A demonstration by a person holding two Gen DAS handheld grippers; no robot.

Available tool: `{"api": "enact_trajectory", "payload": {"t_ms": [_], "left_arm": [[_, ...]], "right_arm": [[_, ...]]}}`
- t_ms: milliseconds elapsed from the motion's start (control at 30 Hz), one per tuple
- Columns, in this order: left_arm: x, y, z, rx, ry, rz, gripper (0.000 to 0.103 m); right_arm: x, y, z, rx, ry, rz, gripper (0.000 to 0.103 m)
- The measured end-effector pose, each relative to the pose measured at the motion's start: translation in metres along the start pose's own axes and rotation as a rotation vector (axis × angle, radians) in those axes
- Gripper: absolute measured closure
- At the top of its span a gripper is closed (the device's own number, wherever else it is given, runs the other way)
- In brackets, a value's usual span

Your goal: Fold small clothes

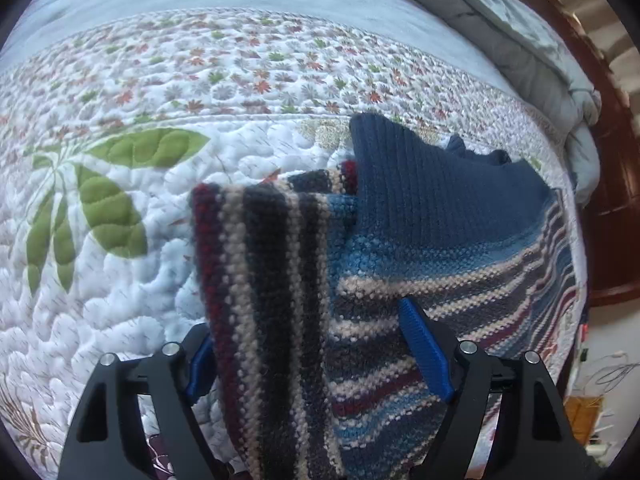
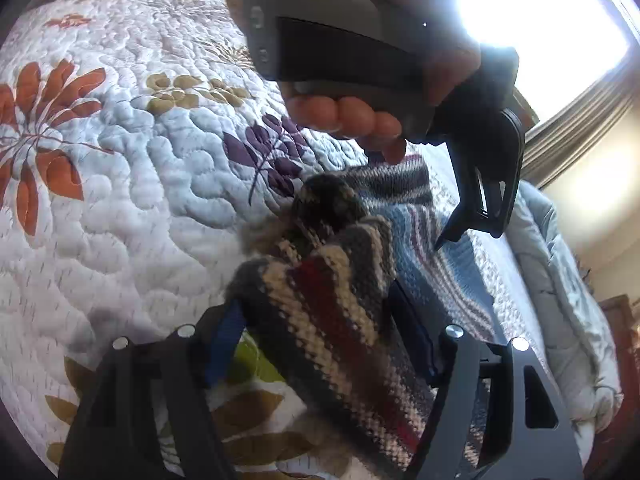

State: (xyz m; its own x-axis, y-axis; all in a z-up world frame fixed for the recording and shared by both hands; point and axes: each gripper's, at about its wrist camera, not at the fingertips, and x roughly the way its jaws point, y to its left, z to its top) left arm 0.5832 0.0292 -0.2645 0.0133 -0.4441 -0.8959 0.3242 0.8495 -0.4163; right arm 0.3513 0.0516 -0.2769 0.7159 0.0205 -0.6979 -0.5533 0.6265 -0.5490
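A striped knitted sweater [image 1: 460, 240] lies on a quilted bedspread [image 1: 120, 260] printed with leaves and small flowers, on a bed; its plain blue ribbed part [image 1: 432, 184] is turned up toward the far side, and a striped sleeve [image 1: 260, 280] in dark blue, red and cream is folded back toward the camera; the left gripper [image 1: 316, 344] sits low over the knit with its jaws apart, the sleeve passing between the blue pads [image 1: 424, 352], which do not visibly press on it; in the right wrist view the right gripper [image 2: 316, 344] has a bunched fold of the striped knit [image 2: 332, 300] between its jaws, held off the quilt, though whether the pads pinch it I cannot tell; above it a hand [image 2: 352, 116] grips the grey handle of the other gripper, whose black finger points down at the sweater; a grey-blue duvet [image 1: 540, 52] is heaped along the bed's far edge beside a dark wooden bed frame [image 1: 608, 160].
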Motion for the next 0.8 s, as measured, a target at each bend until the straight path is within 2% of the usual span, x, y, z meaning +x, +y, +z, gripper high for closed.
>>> {"api": "enact_trajectory", "payload": {"t_ms": [133, 267, 333, 367, 400, 433, 467, 567, 700, 800], "left_arm": [[-0.001, 0.007, -0.001, -0.029, 0.016, -0.027, 0.02], [0.004, 0.0, 0.001, -0.018, 0.037, -0.003, 0.017], [0.005, -0.005, 0.002, -0.001, 0.038, 0.024, 0.021], [0.005, -0.007, 0.003, 0.0, 0.031, 0.028, 0.039], [0.003, -0.008, 0.004, -0.001, 0.032, 0.01, 0.058], [0.001, -0.009, 0.005, -0.003, 0.034, -0.014, 0.064], [-0.005, -0.012, 0.006, -0.004, 0.027, -0.017, 0.071], [-0.01, -0.02, 0.006, 0.006, 0.04, 0.013, 0.074], [-0.015, -0.03, 0.005, 0.025, 0.036, 0.049, 0.074], [-0.015, -0.029, 0.004, 0.018, 0.031, 0.047, 0.074]], "right_arm": [[-0.007, 0.009, -0.003, -0.018, -0.011, -0.023, 0.034], [-0.005, 0.014, 0.0, -0.019, -0.01, -0.036, 0.034], [0.001, 0.011, 0.005, -0.016, -0.008, -0.046, 0.03], [0.007, 0.008, 0.007, -0.01, 0.004, -0.046, 0.031], [0.01, 0.006, 0.008, 0.001, 0.008, -0.036, 0.05], [0.013, 0.002, 0.01, 0.022, 0.017, -0.007, 0.071], [0.016, -0.004, 0.012, 0.059, 0.042, 0.016, 0.083], [0.01, -0.016, 0.013, 0.103, 0.03, 0.053, 0.086], [0.002, -0.015, 0.011, 0.093, 0.019, 0.051, 0.086], [0.005, -0.015, 0.01, 0.081, 0.021, 0.05, 0.085]]}}
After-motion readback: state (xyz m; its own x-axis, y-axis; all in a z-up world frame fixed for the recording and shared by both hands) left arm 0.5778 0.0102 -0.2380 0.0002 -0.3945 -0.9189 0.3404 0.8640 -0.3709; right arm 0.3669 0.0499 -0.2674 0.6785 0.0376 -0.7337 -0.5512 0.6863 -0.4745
